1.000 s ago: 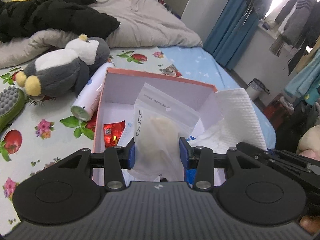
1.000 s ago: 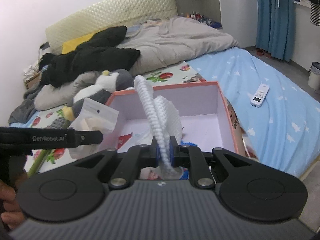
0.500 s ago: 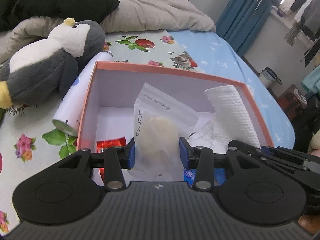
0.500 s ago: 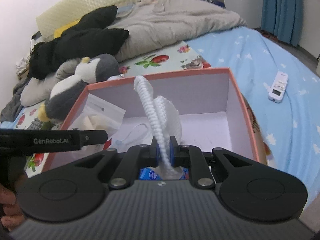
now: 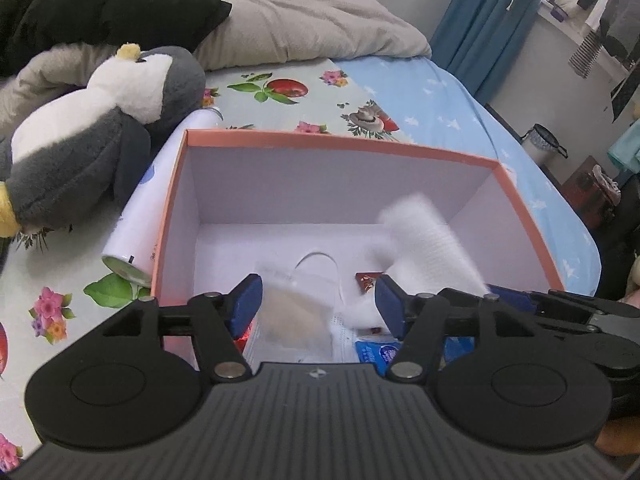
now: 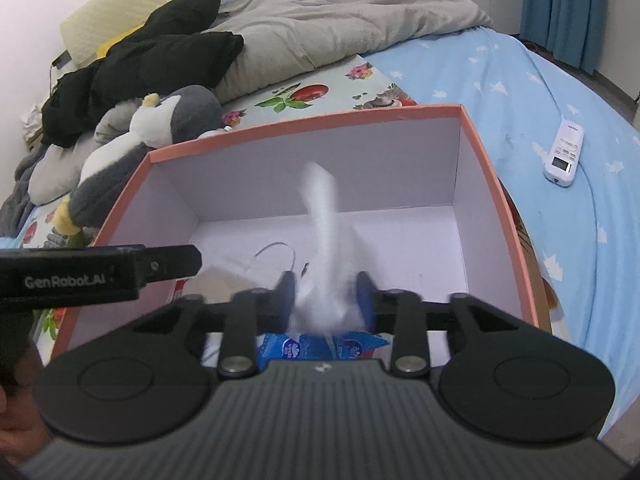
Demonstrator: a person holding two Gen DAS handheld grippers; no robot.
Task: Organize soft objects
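Two handheld claws hang over an open box [image 5: 332, 148] with a salmon-pink rim and white inside, both tilted down into it, apparently so the soft items drop straight in.

The left claw [image 5: 318, 302] is spreading its blue pads; they stand clear of the clear zip bag [image 5: 294, 318] with a beige soft wad inside, which sits blurred between and just below them, released and sinking toward the box floor.

The right claw [image 6: 328, 298] is also opening. A white, ribbed, fluffy cloth [image 6: 326, 240] rises between its pads as a blurred upright strip, no longer pinched, so it looks to be slipping down. Just under this claw lies a blue printed packet [image 6: 320, 348] at the near box wall. A small red wrapper [image 5: 366, 280] lies between the two dropped items.

Outside the box, left of the left claw, a white cylinder can [image 5: 148, 216] lies against the wall, and beyond it a grey-and-white penguin plush [image 5: 100, 132] rests on the fruit-print sheet [image 5: 320, 100]. Far right of the right claw, a white remote [image 6: 564, 152] lies on the blue bedding.
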